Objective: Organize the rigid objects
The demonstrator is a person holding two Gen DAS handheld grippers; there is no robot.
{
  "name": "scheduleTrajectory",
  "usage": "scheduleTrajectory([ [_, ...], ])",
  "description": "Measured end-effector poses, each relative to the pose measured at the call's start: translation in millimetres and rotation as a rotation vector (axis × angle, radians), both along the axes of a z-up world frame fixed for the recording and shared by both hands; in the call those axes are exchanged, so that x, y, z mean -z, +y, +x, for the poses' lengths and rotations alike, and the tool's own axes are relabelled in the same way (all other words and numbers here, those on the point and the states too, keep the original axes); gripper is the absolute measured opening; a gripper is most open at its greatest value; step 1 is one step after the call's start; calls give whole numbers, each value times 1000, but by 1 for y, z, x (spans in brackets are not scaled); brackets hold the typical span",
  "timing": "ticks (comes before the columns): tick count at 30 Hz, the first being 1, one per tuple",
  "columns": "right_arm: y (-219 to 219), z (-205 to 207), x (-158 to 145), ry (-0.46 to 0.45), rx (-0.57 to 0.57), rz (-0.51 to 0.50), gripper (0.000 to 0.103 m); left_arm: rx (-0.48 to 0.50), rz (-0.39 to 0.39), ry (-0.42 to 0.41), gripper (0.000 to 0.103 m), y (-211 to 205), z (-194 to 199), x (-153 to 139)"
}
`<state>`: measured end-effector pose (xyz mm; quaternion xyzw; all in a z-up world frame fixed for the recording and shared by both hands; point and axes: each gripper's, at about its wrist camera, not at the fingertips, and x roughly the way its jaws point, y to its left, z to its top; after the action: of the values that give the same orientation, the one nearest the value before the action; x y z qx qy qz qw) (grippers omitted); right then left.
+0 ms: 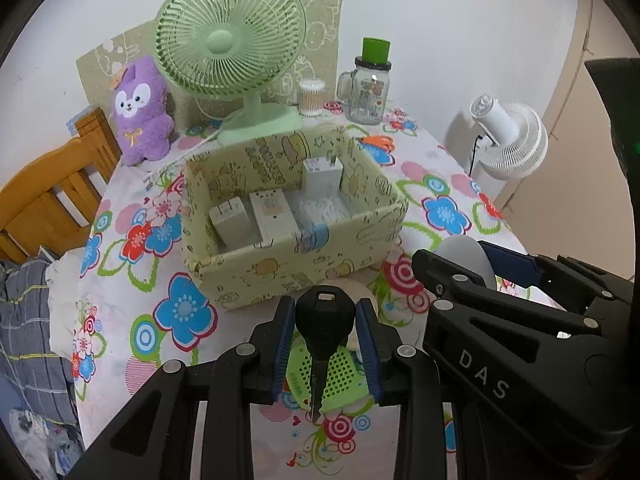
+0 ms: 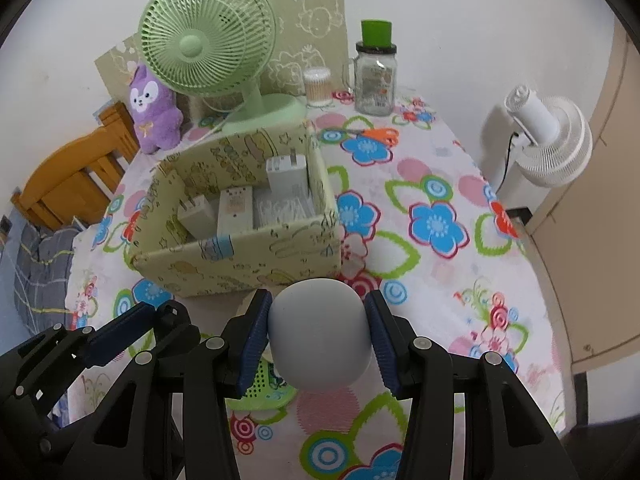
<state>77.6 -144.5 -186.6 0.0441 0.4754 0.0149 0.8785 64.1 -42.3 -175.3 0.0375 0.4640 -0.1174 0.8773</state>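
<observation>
I have the black key point(image 1: 325, 317) pinched in my left gripper point(image 1: 326, 344) and the grey egg-shaped thing point(image 2: 318, 330) clamped in my right gripper point(image 2: 318, 340), both raised just before the patterned box point(image 1: 304, 268) on the flowered tablecloth point(image 2: 440, 240).

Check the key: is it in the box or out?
Out. The key sits clamped in the left gripper, in front of the box.

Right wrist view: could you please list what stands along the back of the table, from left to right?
Purple plush → green fan → cotton swab tub → glass jar.
</observation>
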Motion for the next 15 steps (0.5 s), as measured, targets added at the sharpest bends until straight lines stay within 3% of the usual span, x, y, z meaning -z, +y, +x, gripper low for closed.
scheduleTrajectory([
  [15, 2, 13, -28, -48, -86, 3, 52, -59, 34, -47, 31, -2, 4, -30],
])
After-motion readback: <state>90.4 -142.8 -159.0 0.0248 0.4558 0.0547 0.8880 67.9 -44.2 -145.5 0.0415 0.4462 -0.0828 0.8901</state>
